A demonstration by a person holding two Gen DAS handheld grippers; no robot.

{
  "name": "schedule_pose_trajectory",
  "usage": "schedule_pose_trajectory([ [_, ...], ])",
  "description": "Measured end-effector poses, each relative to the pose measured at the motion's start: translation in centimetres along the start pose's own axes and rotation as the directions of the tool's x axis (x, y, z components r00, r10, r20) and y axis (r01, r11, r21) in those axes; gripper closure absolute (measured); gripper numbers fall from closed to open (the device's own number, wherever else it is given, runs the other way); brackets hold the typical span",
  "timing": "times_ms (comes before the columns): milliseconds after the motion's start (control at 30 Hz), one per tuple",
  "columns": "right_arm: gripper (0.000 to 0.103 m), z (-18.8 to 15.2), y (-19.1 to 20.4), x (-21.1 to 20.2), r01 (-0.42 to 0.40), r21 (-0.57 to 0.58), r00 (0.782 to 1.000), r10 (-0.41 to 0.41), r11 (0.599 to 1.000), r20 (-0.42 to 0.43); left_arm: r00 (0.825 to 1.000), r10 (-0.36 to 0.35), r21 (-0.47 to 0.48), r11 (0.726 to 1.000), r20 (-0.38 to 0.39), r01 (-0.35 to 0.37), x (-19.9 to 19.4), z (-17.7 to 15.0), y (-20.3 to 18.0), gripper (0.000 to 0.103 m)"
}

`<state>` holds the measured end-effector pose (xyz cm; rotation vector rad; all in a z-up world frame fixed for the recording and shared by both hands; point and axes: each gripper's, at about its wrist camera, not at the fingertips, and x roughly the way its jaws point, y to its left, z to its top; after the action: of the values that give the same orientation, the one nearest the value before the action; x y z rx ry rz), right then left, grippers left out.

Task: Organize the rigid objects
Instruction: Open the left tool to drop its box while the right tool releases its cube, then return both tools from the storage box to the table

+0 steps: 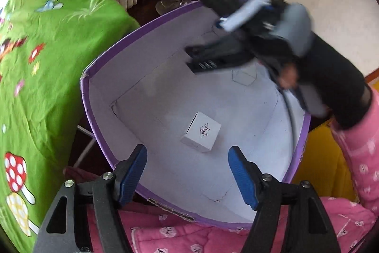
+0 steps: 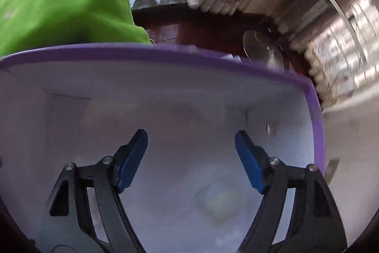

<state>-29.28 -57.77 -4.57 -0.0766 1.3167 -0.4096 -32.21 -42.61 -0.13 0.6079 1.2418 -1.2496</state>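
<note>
Both grippers, left [image 1: 187,172] and right [image 2: 191,159], are being held with jaws apart and empty above a purple-rimmed, white-lined cardboard bin [image 1: 151,23]. For a clean pickup, the small white cardboard cube [image 1: 201,131], printed with a diamond mark and lying on the bin floor, should be straddled squarely.

purple-rimmed white bin [image 1: 94,115], white box [image 1: 201,132], green mushroom-print cloth [image 1: 47,63], pink patterned quilt [image 1: 180,236].
</note>
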Motion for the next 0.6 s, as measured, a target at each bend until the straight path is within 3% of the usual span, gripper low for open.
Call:
schedule_pose_trajectory([
  [100, 0.024, 1.5, 1.6, -0.6, -0.056, -0.111, 0.992, 0.068, 0.992, 0.104, 0.999, -0.027, -0.041, 0.999, -0.028, 0.026, 0.5, -0.4, 0.5, 0.030],
  [233, 0.024, 2.9, 6.7, -3.1, -0.096, -0.304, 0.956, 0.173, 0.948, 0.238, 0.999, -0.027, 0.016, 0.999, -0.034, 0.028, 0.2, -1.0, -1.1, 0.030],
  [333, 0.018, 2.8, 9.8, -3.0, -0.017, -0.379, 0.974, 0.101, 0.925, 0.204, 0.998, 0.062, 0.075, 0.995, 0.004, -0.062, -0.9, -1.2, -2.1, 0.030],
  [367, 0.018, 2.5, 9.9, -3.0, -0.043, -0.373, 0.974, 0.122, 0.927, 0.190, 0.998, 0.067, 0.069, 0.995, 0.021, -0.068, -1.5, -1.2, -1.9, 0.030],
  [433, 0.018, 1.8, 9.5, -3.6, -0.233, -0.316, 0.952, 0.283, 0.920, 0.120, 0.997, 0.060, 0.030, 0.998, 0.043, -0.061, -2.5, -1.1, -0.7, 0.030],
  [467, 0.018, 1.4, 9.5, -3.8, -0.283, -0.282, 0.945, 0.317, 0.917, 0.084, 0.998, 0.039, 0.001, 0.999, 0.052, -0.039, -3.1, -1.2, 0.0, 0.030],
  [533, 0.018, 0.4, 9.8, -5.1, -0.285, -0.256, 0.947, 0.312, 0.924, 0.072, 0.996, -0.005, -0.045, 0.999, 0.088, 0.009, -4.6, -1.6, 1.4, 0.030],
  [600, 0.018, -0.3, 9.7, -6.5, -0.349, -0.204, 0.929, 0.366, 0.915, 0.051, 0.990, -0.008, -0.071, 0.997, 0.140, 0.018, -6.6, -2.2, 2.7, 0.030],
])
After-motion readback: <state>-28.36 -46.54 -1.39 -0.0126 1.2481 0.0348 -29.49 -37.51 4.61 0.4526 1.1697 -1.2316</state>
